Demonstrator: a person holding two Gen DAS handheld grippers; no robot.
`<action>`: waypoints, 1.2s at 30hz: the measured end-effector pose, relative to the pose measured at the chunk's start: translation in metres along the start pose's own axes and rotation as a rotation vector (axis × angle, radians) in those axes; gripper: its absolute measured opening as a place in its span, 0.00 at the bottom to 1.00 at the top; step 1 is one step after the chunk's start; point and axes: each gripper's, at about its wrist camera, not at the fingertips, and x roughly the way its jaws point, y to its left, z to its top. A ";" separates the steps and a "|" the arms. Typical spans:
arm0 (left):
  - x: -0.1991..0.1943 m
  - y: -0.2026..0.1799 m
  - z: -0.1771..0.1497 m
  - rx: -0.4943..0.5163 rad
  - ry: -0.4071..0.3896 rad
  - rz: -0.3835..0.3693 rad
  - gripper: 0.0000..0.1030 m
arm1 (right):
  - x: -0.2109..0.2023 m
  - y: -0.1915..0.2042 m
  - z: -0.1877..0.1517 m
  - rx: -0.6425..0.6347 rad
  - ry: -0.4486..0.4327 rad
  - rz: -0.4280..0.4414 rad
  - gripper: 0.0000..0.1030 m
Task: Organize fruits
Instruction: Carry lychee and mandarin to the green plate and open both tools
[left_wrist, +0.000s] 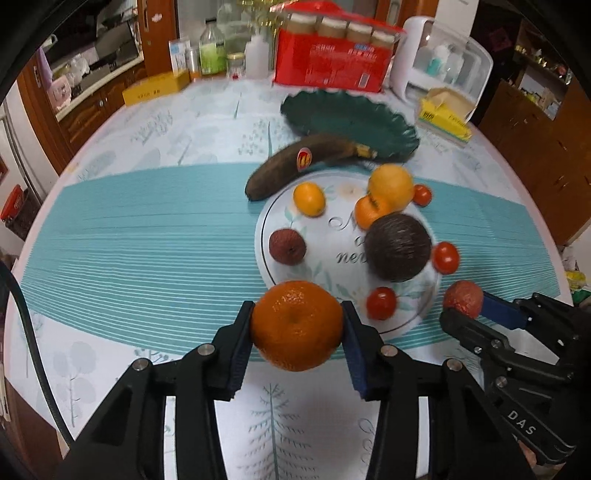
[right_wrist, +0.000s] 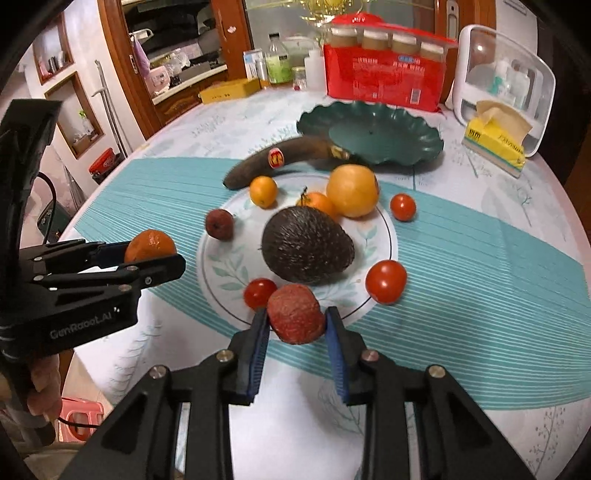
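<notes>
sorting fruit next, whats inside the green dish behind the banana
The green dish shows only a bare flat centre, no fruit. The banana hides part of its near rim, where its stem end overlaps.

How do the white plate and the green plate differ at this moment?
The white plate is smooth-rimmed with a leaf print; the green plate is dark with a wavy rim. The white plate carries an avocado and citrus fruits; the green plate holds nothing. The white plate lies nearer the cameras. Both rest on the table.

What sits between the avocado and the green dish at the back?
In the right wrist view, a large yellow-orange fruit and a smaller orange one lie between the avocado and the green dish.
</notes>
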 end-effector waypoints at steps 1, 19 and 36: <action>-0.006 -0.001 0.000 0.003 -0.010 0.000 0.42 | -0.005 0.001 0.000 -0.003 -0.005 0.002 0.30; -0.075 -0.017 0.175 0.068 -0.263 0.023 0.42 | -0.077 -0.034 0.151 0.008 -0.160 -0.039 0.30; 0.159 -0.012 0.262 -0.007 0.069 -0.065 0.42 | 0.132 -0.146 0.226 0.278 0.126 -0.007 0.30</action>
